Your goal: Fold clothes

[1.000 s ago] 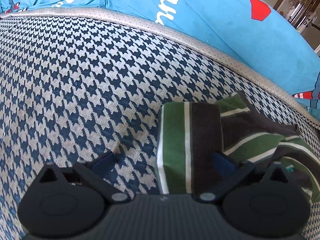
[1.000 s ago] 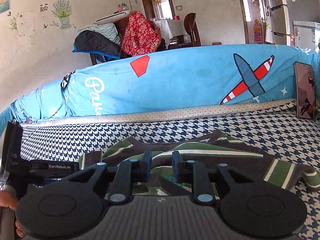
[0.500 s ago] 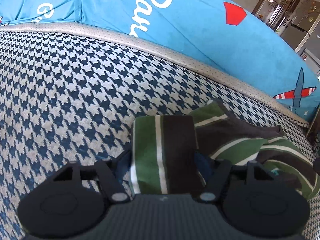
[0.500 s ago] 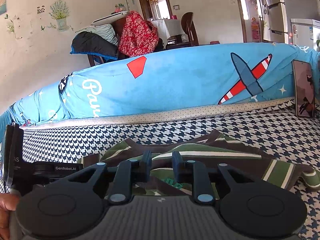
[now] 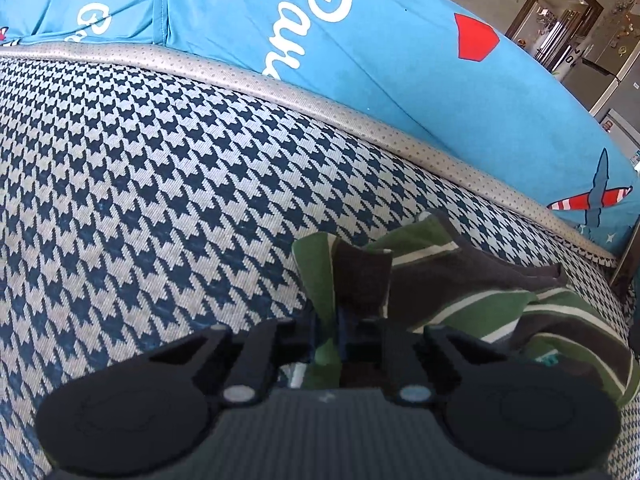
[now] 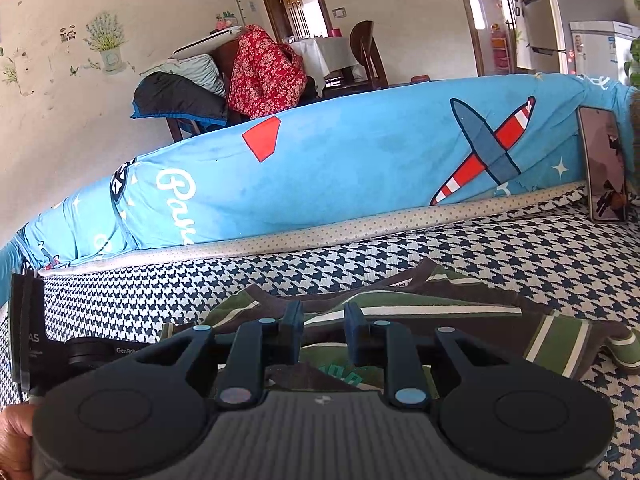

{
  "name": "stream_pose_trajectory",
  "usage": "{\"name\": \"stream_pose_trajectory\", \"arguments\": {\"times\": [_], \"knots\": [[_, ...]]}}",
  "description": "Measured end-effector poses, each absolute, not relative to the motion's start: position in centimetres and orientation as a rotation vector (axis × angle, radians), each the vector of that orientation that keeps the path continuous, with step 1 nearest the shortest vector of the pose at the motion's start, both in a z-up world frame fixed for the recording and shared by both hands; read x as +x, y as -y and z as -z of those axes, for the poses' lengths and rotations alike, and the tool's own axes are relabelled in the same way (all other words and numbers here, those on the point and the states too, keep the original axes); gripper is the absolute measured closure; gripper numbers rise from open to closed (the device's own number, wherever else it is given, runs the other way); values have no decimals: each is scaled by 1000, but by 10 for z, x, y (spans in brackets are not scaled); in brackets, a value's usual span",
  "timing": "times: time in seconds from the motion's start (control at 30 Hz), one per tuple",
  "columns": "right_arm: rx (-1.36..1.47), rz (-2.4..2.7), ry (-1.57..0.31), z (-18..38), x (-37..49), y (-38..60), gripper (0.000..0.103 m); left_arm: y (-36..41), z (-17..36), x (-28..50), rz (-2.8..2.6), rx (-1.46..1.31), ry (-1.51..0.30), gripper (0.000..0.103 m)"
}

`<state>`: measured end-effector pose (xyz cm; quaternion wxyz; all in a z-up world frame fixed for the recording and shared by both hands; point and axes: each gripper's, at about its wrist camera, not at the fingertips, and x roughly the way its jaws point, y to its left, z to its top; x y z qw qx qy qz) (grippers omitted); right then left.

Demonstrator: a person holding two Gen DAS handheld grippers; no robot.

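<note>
Low in the frame, my left gripper (image 5: 340, 320) pinches the striped shirt's (image 5: 472, 304) soft sleeve; my right gripper (image 6: 322, 330) hovers slightly parted, empty.

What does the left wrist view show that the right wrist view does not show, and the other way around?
Only the left wrist view shows the left gripper closed on a bunched sleeve of the striped shirt.

Only the right wrist view shows the right gripper with a small gap between its fingers, above the shirt; whether it holds cloth I cannot tell. It also shows the room behind: the chair, the red floral cloth and the phone leaning at the cushion.

Both show the shirt, the houndstooth seat and the blue cushion.
</note>
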<state>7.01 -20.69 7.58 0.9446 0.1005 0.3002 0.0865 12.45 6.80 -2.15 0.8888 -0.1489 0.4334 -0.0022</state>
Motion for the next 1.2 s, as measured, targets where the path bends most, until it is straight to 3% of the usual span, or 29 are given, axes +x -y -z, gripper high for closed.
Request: {"name": "stream_pose_trajectory", "arguments": {"times": [0.4, 0.53, 0.63, 0.7, 0.77, 0.83, 1.2], "knots": [[212, -181, -620, -75, 73, 206, 82, -67, -28, 137, -295, -53, -649, 100], [196, -188, -619, -74, 77, 205, 82, -97, -16, 142, -380, -136, -742, 100], [195, -197, -622, -72, 82, 202, 82, -120, -5, 146, -442, -203, -820, 90], [194, -203, -624, -72, 83, 199, 81, -127, -7, 143, -446, -236, -813, 79], [192, -212, -624, -72, 83, 197, 82, -134, -11, 140, -445, -266, -797, 55], [192, -216, -627, -71, 83, 195, 82, -140, -14, 137, -443, -297, -782, 47], [194, -221, -651, -67, 83, 195, 81, -101, -28, 149, -110, -267, -733, 47]]}}
